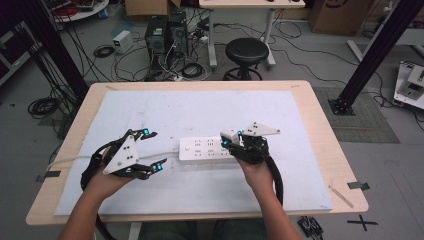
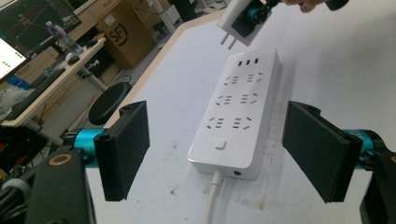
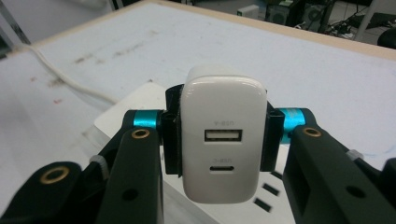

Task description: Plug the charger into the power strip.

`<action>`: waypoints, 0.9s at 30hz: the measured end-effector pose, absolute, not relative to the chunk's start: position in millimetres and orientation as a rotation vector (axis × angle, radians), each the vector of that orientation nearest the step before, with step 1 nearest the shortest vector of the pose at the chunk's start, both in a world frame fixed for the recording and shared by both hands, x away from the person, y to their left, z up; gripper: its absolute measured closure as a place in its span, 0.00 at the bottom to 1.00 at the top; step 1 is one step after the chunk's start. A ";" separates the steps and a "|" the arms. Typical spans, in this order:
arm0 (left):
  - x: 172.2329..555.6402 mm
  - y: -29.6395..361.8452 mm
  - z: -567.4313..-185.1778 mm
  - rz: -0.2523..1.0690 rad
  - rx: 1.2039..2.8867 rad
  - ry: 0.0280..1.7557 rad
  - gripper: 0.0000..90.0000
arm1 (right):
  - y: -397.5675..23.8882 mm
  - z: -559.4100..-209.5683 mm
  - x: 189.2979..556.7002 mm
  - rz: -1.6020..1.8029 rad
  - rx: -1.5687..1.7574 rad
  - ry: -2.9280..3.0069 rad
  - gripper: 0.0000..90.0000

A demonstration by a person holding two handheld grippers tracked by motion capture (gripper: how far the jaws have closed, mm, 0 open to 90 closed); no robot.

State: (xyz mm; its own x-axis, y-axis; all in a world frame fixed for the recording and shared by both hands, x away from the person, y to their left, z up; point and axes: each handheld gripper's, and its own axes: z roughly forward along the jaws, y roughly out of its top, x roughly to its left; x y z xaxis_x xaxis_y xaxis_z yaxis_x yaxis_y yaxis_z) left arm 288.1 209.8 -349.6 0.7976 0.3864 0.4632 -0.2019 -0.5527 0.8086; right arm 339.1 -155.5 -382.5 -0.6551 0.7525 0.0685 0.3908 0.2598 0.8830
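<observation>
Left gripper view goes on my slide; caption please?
Open left gripper flanks a white power strip while the right gripper holds a charger above it, prongs down.

Beyond my light wooden table (image 1: 320, 125) with its pale grey mat (image 1: 165, 107), I see a round black stool (image 1: 246, 51), two black computer towers (image 1: 165, 32), brown cardboard boxes (image 1: 145, 7) and tangled black cables (image 1: 105, 50) on the grey floor.

Bright, even indoor light; soft pictures

The white mat (image 1: 200, 107) reflects diffuse overhead light with faint shadows; mild glare on the charger (image 3: 219, 140); the high view is coarse and slightly bowed at its edges; backgrounds of both gripper views blur.
</observation>
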 end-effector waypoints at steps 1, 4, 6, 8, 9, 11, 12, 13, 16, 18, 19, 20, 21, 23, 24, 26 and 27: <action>288.3 210.2 -350.0 0.766 2.021 0.137 0.26 | -156.5 -380.3 340.6 1.344 1.030 2.189 0.70; 289.5 210.6 -350.8 0.745 2.020 0.153 0.26 | -157.7 -373.4 343.8 1.284 0.963 2.238 0.70; 290.1 210.7 -351.1 0.741 2.023 0.154 0.26 | -158.4 -369.1 345.8 1.251 0.931 2.273 0.70; 290.6 210.6 -351.8 0.741 2.026 0.153 0.26 | -158.5 -365.1 347.9 1.225 0.904 2.302 0.70; 290.8 210.4 -352.1 0.739 2.026 0.155 0.26 | -158.4 -363.2 349.0 1.212 0.882 2.321 0.70; 290.9 210.3 -352.5 0.737 2.027 0.153 0.26 | -157.3 -359.1 351.4 1.168 0.843 2.374 0.70; 291.2 210.4 -352.5 0.737 2.026 0.152 0.26 | -156.8 -357.2 352.4 1.148 0.821 2.390 0.70; 291.3 210.5 -352.6 0.737 2.026 0.152 0.26 | -156.3 -355.3 353.8 1.134 0.799 2.409 0.70; 291.7 210.8 -352.9 0.738 2.029 0.151 0.26 | -150.7 -349.6 357.8 1.047 0.722 2.481 0.70; 291.5 210.9 -353.1 0.739 2.030 0.150 0.26 | -146.7 -345.9 362.0 0.994 0.664 2.523 0.70; 291.4 211.0 -353.1 0.740 2.030 0.148 0.26 | -144.3 -343.9 363.7 0.964 0.645 2.544 0.70; 291.3 211.2 -353.0 0.741 2.029 0.150 0.26 | -141.8 -342.0 366.5 0.935 0.622 2.563 0.70; 291.1 211.6 -352.9 0.740 2.028 0.149 0.26 | -139.5 -340.3 369.4 0.912 0.597 2.584 0.70; 290.4 212.8 -352.4 0.743 2.028 0.150 0.26 | -133.7 -336.7 375.0 0.849 0.545 2.621 0.70; 290.0 213.4 -352.5 0.744 2.025 0.151 0.26 | -130.6 -334.8 378.1 0.809 0.511 2.641 0.70; 289.1 214.5 -352.5 0.745 2.023 0.155 0.26 | -125.2 -330.5 384.6 0.760 0.457 2.674 0.70; 288.9 214.7 -352.7 0.744 2.022 0.154 0.26 | -122.1 -328.8 387.8 0.736 0.447 2.694 0.70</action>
State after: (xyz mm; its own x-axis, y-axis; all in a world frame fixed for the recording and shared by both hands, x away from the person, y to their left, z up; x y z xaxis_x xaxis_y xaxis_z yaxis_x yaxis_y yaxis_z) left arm 288.9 214.7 -352.7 0.8075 0.3903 0.4422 -0.1822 -0.5479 0.8164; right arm 387.8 -122.1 -328.8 -0.9024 0.3742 -0.2136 0.2137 0.8192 0.5322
